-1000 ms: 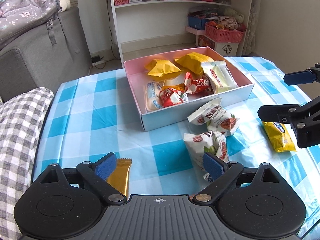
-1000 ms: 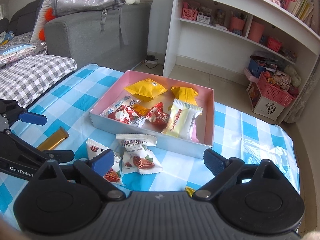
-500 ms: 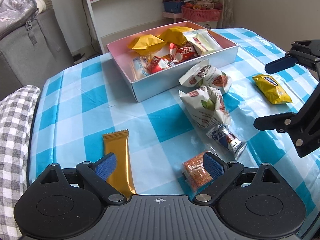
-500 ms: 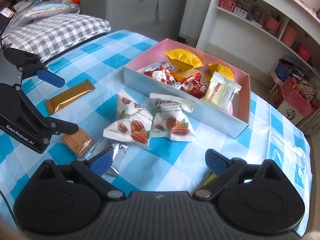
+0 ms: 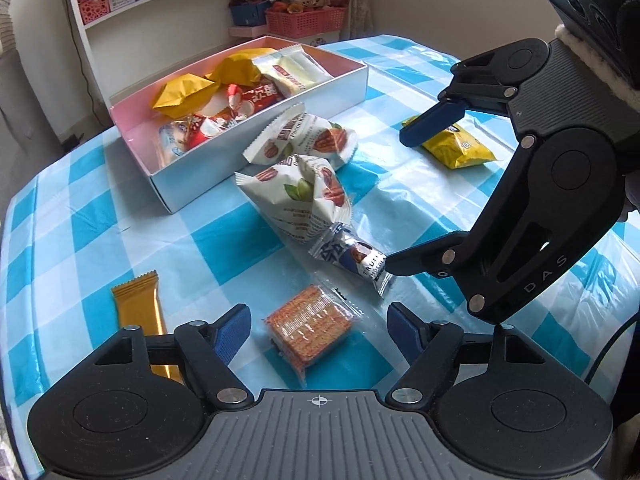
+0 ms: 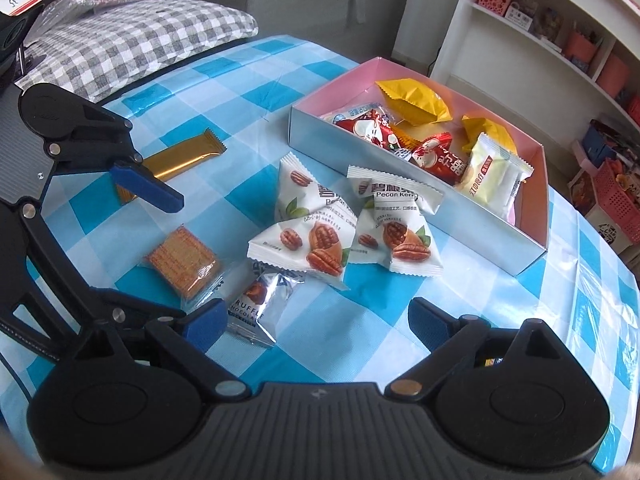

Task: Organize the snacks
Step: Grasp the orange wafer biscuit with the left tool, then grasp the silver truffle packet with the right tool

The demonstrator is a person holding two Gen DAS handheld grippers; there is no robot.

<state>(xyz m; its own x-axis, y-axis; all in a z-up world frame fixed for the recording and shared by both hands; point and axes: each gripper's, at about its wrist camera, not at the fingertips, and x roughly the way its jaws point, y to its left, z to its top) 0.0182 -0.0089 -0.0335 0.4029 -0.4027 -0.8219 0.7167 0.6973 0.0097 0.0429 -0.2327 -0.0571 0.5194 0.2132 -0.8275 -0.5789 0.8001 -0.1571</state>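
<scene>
**Two open grippers crowding the same small patch of snacks**

We hold the left gripper (image 5: 319, 330) low over the checked tablecloth (image 5: 100, 216) with its fingers spread wide and empty, straddling the orange wafer pack (image 5: 310, 330). The right gripper (image 6: 316, 322) is also spread and holds nothing; in the left view its lower finger sits right at the end of the silver truffle wrapper (image 5: 352, 258), though we cannot tell whether it touches.

The pink box (image 5: 256, 136) already holds several snacks. Still loose on the cloth are 2 white pecan bags (image 6: 320, 232), the truffle, the wafer, a gold bar (image 5: 140, 312) and a yellow packet (image 5: 456, 146).

Risks we see from here:
- The 2 grippers are very near each other, so closing or lifting together could knock them into one another.
- The wafer's clear wrapper looks slick and flat; a shallow pinch may catch only film, or crush the wafers.
- The truffle lies partly under a pecan bag, so pulling it could drag that bag along.
- The plastic cloth may bunch if fingertips scrape it.
</scene>
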